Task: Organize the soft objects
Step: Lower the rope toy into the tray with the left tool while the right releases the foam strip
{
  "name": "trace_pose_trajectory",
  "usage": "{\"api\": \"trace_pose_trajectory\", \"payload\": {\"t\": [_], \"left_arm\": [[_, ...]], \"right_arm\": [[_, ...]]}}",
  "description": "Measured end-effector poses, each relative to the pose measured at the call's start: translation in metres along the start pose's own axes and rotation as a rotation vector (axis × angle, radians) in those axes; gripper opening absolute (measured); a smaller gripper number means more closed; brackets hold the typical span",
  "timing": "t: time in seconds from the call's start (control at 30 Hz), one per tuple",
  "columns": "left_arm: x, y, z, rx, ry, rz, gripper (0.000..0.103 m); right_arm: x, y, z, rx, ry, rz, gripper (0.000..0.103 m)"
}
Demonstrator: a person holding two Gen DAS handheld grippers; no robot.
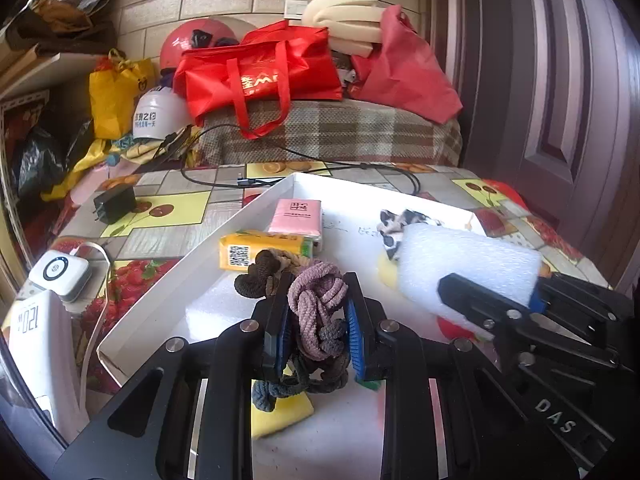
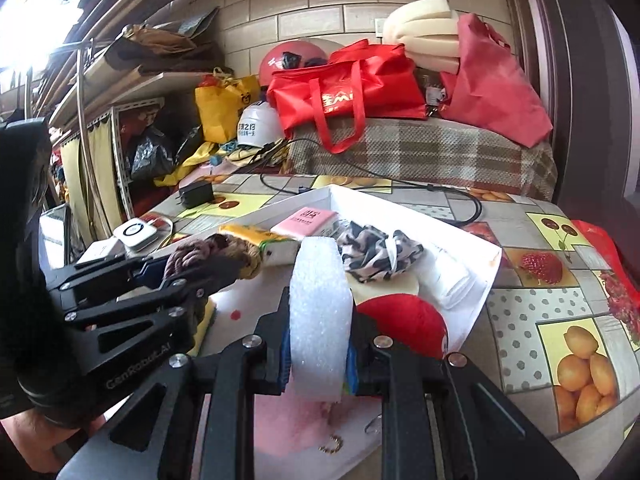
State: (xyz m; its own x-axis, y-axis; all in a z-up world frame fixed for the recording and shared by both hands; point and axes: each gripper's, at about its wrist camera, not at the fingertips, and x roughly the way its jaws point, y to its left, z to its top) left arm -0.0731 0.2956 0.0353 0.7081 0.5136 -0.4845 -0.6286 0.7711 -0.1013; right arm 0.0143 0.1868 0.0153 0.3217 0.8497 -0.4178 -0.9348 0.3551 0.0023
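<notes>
Knotted mauve-and-grey rope [image 1: 316, 320] sat clamped in the left gripper [image 1: 316, 316] above a white tray [image 1: 256, 216] holding a pink tissue pack [image 1: 298, 218], yellow carton [image 1: 256, 248] and patterned scrunchie [image 2: 378, 250]. Beside it, the right gripper [image 2: 318, 344] pinched a white foam block [image 2: 318, 300] upright.

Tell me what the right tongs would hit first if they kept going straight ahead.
Probably the black-and-white patterned cloth lying in the white tray, just beyond the white foam block the right tongs grip. Depth is hard to judge through the fisheye.
</notes>
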Motion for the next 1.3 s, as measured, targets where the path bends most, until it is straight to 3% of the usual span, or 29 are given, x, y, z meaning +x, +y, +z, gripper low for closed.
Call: {"api": "trace_pose_trajectory", "payload": {"t": [0.13, 0.4, 1.3], "left_arm": [[0.003, 0.008, 0.003, -0.040, -0.013, 0.003, 0.023], [0.003, -0.007, 0.003, 0.040, -0.019, 0.017, 0.023], [0.004, -0.003, 0.004, 0.027, -0.013, 0.037, 0.025]], "right_arm": [[-0.002, 0.000, 0.000, 0.011, -0.017, 0.008, 0.020], [-0.002, 0.011, 0.002, -0.042, -0.035, 0.008, 0.020], [-0.003, 0.010, 0.003, -0.045, -0.042, 0.006, 0.022]]}}
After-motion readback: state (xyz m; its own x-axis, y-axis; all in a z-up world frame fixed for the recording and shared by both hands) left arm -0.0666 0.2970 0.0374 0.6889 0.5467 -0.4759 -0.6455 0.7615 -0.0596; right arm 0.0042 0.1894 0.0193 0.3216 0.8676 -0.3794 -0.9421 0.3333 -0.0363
